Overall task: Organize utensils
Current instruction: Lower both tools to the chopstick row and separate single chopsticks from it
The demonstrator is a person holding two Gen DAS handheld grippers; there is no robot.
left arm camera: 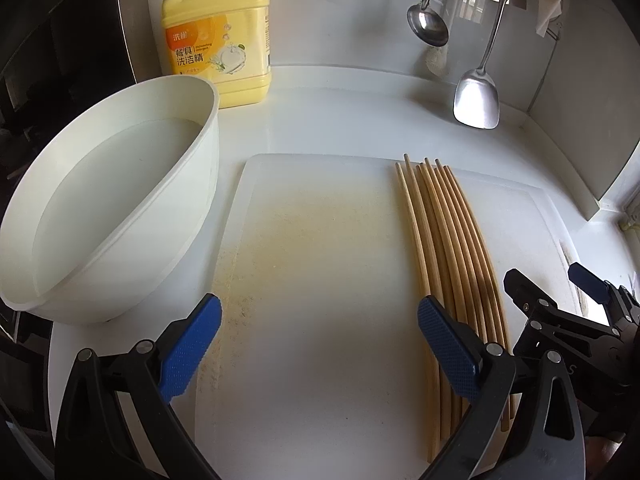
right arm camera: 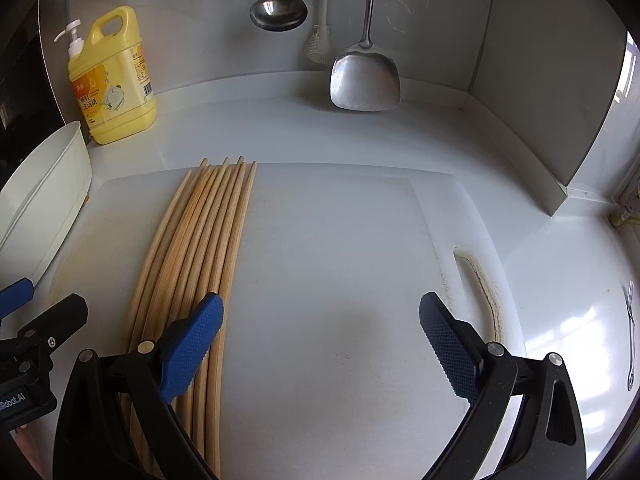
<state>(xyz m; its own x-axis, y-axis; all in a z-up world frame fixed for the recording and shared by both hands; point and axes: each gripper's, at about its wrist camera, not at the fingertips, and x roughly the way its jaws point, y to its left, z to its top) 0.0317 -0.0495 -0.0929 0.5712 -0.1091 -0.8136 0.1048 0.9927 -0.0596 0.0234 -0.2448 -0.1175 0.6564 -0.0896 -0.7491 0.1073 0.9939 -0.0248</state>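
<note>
Left wrist view. The left gripper (left arm camera: 319, 344) hovers low over a white cutting board (left arm camera: 320, 280), its two blue-padded fingers (left arm camera: 190, 348) spread wide apart with nothing between them. A bundle of wooden chopsticks (left arm camera: 448, 248) lies side by side on the right part of the board, running lengthwise away from the camera; the gripper's right finger sits in front of the near portion of the bundle, and contact cannot be told. A white bowl (left arm camera: 120, 216) holding clear liquid stands just left of the board. Behind it, a yellow detergent bottle (left arm camera: 224, 40) with a white pump stands against the back wall. A steel ladle (left arm camera: 428, 24) and a steel spatula (left arm camera: 476, 100) hang at the rear right. The right gripper (left arm camera: 560, 296) appears at the right edge, beside the chopsticks, its fingers parted.

Right wrist view. The right gripper (right arm camera: 320, 344) is likewise held above the cutting board (right arm camera: 340, 260), fingers (right arm camera: 448, 344) wide apart and empty. The chopsticks (right arm camera: 200, 248) lie on the left part of the board, with the gripper's left finger over their near section. The board's handle slot (right arm camera: 480, 280) lies toward its right edge. The bowl (right arm camera: 44, 200) shows at far left, the detergent bottle (right arm camera: 116, 88) behind it, and the ladle (right arm camera: 278, 12) and spatula (right arm camera: 364, 80) hang on the back wall. The left gripper (right arm camera: 24, 320) enters at the lower left edge.
</note>
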